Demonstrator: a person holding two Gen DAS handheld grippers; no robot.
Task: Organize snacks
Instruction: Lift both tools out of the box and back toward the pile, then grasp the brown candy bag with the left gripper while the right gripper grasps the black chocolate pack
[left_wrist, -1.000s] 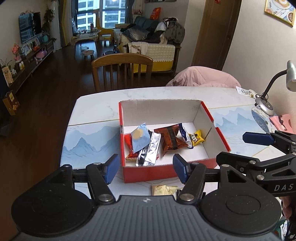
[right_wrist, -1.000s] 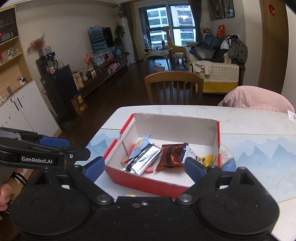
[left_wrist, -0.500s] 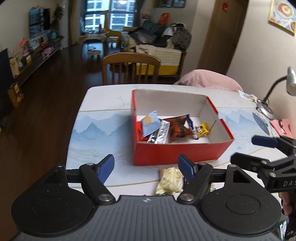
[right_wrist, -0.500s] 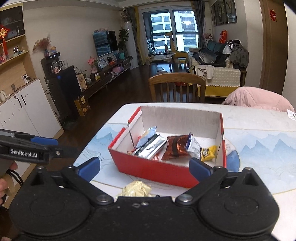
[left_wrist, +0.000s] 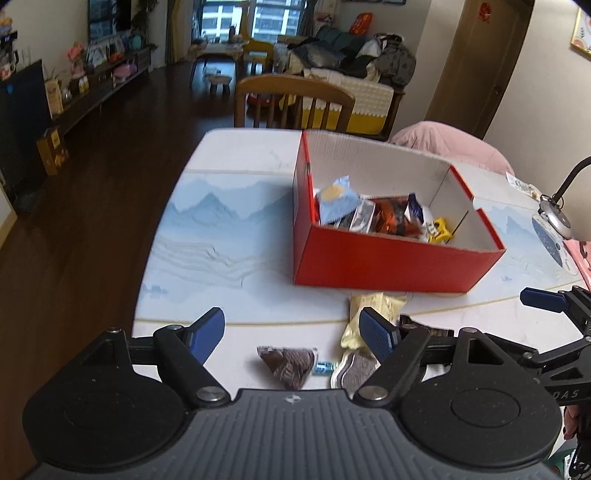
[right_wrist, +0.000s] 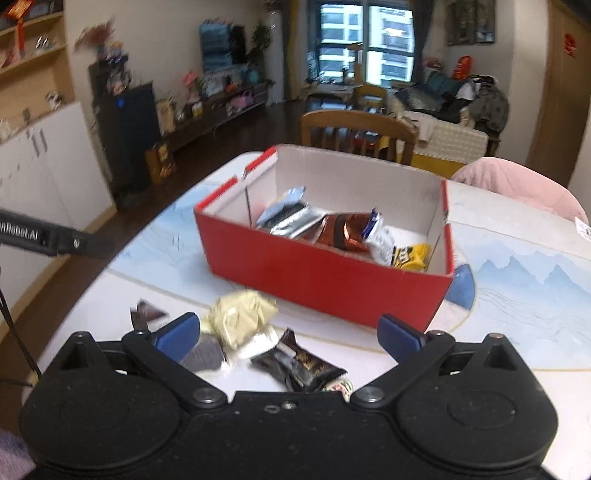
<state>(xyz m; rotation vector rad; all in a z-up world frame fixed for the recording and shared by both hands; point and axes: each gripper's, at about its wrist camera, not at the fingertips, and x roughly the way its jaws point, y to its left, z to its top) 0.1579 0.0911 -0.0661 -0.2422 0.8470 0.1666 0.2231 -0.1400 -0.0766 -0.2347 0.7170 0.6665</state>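
Red box (left_wrist: 388, 264) mid-table (left_wrist: 207, 236), holding several snack packets. Loose packets (right_wrist: 240, 317) near the table's front edge. Left gripper (left_wrist: 291, 332) opening, empty; right gripper (right_wrist: 288, 332) wide, empty.

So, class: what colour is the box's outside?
Red box, white inside; clearest in the left wrist view.

A home: an open living and dining room. A marble-look dining table (left_wrist: 229, 236) stands on dark wood flooring, with a wooden chair (left_wrist: 293, 99) at its far side. Beyond it are a sofa (left_wrist: 347, 70) piled with clothes, a television (right_wrist: 221, 46) above a low cabinet of ornaments, tall windows (right_wrist: 365, 48), and white cupboards (right_wrist: 48, 173) under shelves.
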